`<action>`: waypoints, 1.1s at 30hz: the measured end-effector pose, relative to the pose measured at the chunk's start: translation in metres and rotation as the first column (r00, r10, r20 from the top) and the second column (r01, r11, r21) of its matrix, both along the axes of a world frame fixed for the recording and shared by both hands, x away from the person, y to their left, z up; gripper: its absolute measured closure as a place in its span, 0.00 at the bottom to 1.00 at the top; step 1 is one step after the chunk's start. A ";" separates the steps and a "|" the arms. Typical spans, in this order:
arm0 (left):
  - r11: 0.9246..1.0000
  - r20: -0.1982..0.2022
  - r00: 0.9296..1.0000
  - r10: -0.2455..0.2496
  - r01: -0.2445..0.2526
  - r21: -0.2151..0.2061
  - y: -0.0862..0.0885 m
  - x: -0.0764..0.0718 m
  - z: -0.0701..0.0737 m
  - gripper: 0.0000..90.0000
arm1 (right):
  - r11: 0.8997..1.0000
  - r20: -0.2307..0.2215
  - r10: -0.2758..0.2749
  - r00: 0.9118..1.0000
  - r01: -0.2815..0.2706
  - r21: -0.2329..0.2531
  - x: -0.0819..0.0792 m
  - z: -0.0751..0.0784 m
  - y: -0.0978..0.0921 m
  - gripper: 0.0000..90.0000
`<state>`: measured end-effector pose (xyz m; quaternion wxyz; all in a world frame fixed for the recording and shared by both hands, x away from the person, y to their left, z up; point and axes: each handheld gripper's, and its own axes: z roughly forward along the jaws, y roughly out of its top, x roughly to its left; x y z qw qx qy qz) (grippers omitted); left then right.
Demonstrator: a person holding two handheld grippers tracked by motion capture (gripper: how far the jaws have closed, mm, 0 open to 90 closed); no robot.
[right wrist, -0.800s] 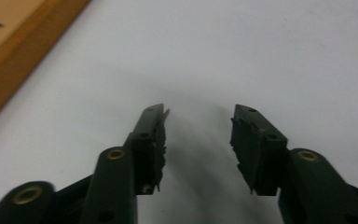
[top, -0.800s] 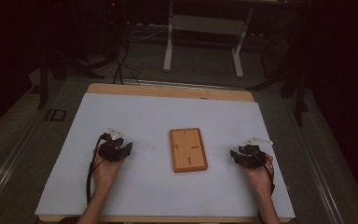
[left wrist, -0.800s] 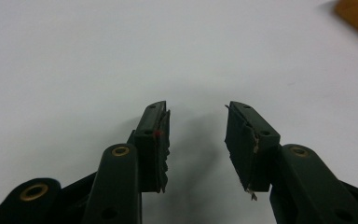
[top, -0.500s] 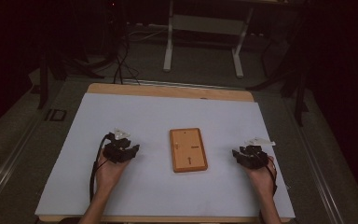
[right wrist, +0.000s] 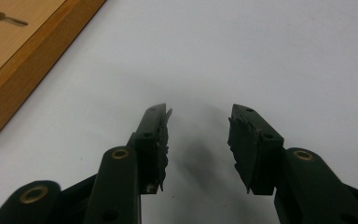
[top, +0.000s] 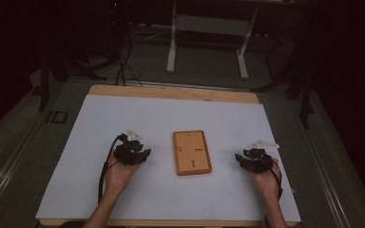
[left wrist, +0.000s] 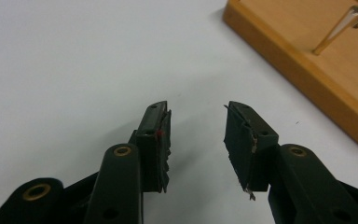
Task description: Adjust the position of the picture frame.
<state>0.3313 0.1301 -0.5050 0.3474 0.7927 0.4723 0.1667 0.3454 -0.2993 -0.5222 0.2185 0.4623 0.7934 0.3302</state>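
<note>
A flat wooden block (top: pixel 192 152) with thin slots in its top lies in the middle of the white table sheet (top: pixel 171 118). My left gripper (top: pixel 140 155) rests low on the sheet to the block's left, open, nothing between its jaws. In the left gripper view its open jaws (left wrist: pixel 196 122) point at bare sheet, with the wooden block (left wrist: pixel 307 60) at the upper right. My right gripper (top: pixel 241 159) sits to the block's right, also open and empty. The right gripper view has its jaws (right wrist: pixel 198 122) over bare sheet and the block (right wrist: pixel 23 51) at the upper left.
The sheet covers a wooden tabletop whose far edge (top: pixel 176 92) shows bare. Beyond it the floor is dark, with a white stand (top: pixel 206 33) and cables (top: pixel 119 57). A cable (top: pixel 105 164) loops from my left gripper along the forearm.
My left gripper has slid right, closer to the block. The right gripper has shifted slightly toward the table's near edge. The block has not moved.
</note>
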 end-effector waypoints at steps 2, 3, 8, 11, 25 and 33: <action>1.000 0.001 1.000 -0.018 0.018 0.000 -0.005 0.002 0.002 0.65 | 1.000 0.002 0.002 1.000 -0.002 -0.001 0.000 0.001 0.000 0.62; 1.000 0.000 1.000 -0.025 0.025 -0.004 -0.008 0.003 0.003 0.65 | 1.000 0.003 0.002 1.000 -0.002 -0.001 0.000 0.001 0.000 0.61; 0.999 -0.005 0.999 -0.050 0.050 -0.010 -0.017 0.008 0.004 0.65 | 1.000 0.004 0.002 1.000 -0.002 -0.003 0.000 0.001 0.000 0.61; 0.998 -0.011 0.998 -0.059 0.059 -0.012 -0.025 0.011 0.005 0.66 | 1.000 0.001 0.004 1.000 -0.004 -0.004 0.000 0.001 0.000 0.60; 0.992 -0.030 0.993 -0.118 0.117 -0.050 -0.044 0.019 0.003 0.66 | 1.000 0.001 0.016 1.000 -0.016 -0.014 -0.001 0.000 0.002 0.58; 0.988 -0.020 0.989 -0.147 0.146 -0.057 -0.054 0.019 0.005 0.68 | 1.000 -0.001 0.024 1.000 -0.024 -0.017 0.000 -0.001 0.003 0.58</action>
